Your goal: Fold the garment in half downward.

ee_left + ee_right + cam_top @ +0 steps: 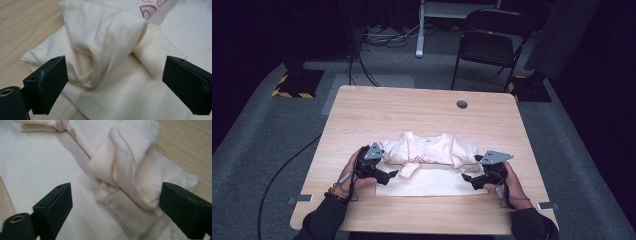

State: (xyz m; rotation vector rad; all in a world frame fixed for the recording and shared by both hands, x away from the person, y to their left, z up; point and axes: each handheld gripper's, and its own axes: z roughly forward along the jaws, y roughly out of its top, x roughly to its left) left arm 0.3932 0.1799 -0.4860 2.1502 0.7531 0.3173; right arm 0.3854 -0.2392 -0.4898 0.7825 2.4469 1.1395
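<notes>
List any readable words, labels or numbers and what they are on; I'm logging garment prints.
No text reads in any view.
Cream shirt: a pink print shows near the folded edge, cut off and too partial to read.
Neck tag: too small to read.
Left gripper and right gripper: no markings.

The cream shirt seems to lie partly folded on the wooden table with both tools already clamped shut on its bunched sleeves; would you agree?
Not quite: both tools are open. The left gripper view shows the left tool with jaws spread wide around a bunched fold of the cream shirt, and the right gripper view shows the right tool the same. The shirt does lie partly folded on the wooden table.
</notes>
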